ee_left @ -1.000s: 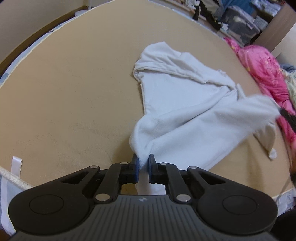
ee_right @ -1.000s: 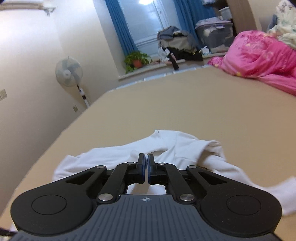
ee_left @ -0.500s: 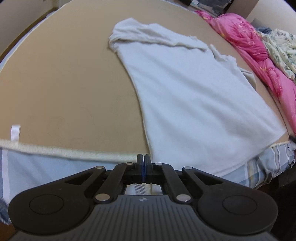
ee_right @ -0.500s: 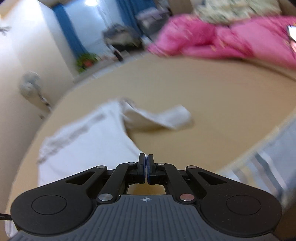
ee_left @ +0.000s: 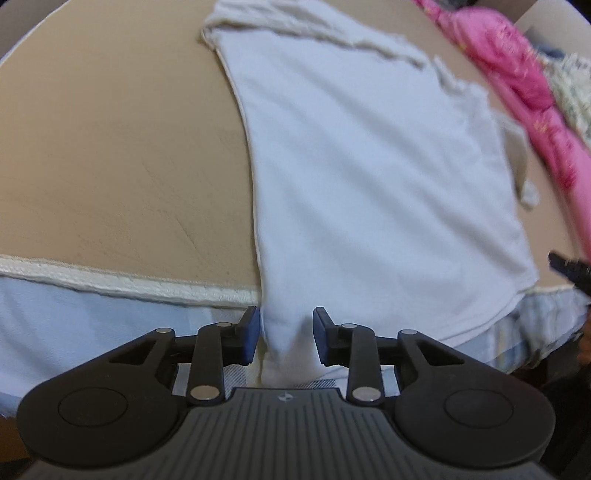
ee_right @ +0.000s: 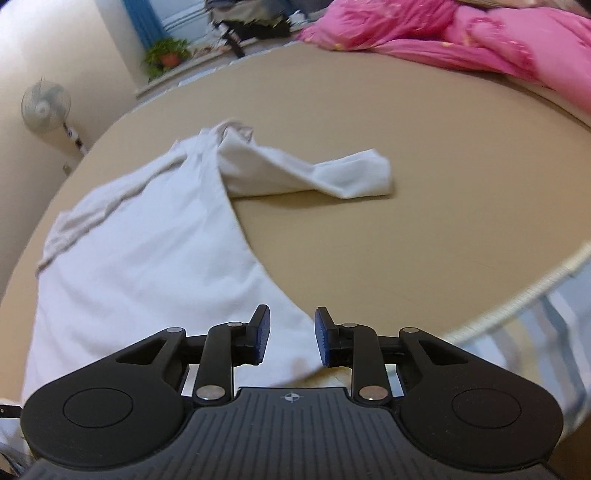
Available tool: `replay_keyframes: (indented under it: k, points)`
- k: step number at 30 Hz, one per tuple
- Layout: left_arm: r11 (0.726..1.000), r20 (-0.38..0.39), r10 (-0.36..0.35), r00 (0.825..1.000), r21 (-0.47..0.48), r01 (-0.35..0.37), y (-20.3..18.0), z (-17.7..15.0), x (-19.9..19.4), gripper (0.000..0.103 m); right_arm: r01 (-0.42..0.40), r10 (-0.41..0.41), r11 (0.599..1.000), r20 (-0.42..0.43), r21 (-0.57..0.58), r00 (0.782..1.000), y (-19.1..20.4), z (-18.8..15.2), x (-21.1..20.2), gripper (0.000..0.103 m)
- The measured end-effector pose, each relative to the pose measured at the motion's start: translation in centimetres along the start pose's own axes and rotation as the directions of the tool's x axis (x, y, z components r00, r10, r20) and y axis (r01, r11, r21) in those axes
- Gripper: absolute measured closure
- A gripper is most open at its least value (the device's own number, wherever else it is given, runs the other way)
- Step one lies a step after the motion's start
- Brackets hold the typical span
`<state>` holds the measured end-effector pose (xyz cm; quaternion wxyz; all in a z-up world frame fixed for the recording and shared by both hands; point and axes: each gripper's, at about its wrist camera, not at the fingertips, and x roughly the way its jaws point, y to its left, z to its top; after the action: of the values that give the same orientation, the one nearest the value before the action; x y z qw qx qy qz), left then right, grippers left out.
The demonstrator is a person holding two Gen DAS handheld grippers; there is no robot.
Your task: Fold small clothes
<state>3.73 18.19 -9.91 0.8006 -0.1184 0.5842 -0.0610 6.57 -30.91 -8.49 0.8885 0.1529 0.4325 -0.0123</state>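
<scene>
Your white shirt (ee_left: 369, 177) is lying flat on the tan bed (ee_left: 110, 147), its hem hanging over the edge at 6 o'clock. One sleeve (ee_right: 332, 173) is sticking out toward 1 o'clock. Your left gripper (ee_left: 284, 334) and right gripper (ee_right: 291, 334) are both sitting wide apart around the hem corners, gripping nothing.

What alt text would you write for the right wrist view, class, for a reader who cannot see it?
A white shirt lies spread on a tan bed, one sleeve stretched sideways. The right claw is open over the shirt's near corner. A pink quilt lies at the far edge.
</scene>
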Motion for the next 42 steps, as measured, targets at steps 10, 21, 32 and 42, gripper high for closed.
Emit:
replay_keyframes:
  k: [10, 21, 32, 42]
  points:
    - [0.996, 0.021, 0.06, 0.998, 0.058, -0.061, -1.6, -1.5, 0.8, 0.098, 0.117, -0.123, 0.989, -0.068, -0.088, 0.99, 1.3, -0.7, 5.5, 0.073]
    - [0.997, 0.21, 0.041, 0.977, 0.051, -0.052, 1.3, -2.8, -6.8, 0.099, -0.046, 0.046, 0.999, 0.001, 0.003, 0.999, -0.3, -1.4, -3.6, 0.1]
    - [0.993, 0.174, 0.07, 0.982, 0.078, -0.084, 1.4, -2.2, -6.0, 0.082, 0.065, -0.074, 0.993, -0.1, -0.096, 0.992, 0.2, -3.4, -3.9, 0.09]
    - [0.985, 0.061, 0.087, 0.994, 0.148, -0.095, -3.9, 0.7, 0.0, 0.07, 0.01, -0.04, 0.994, -0.282, -0.11, 0.959, 2.3, -3.1, 1.9, 0.081]
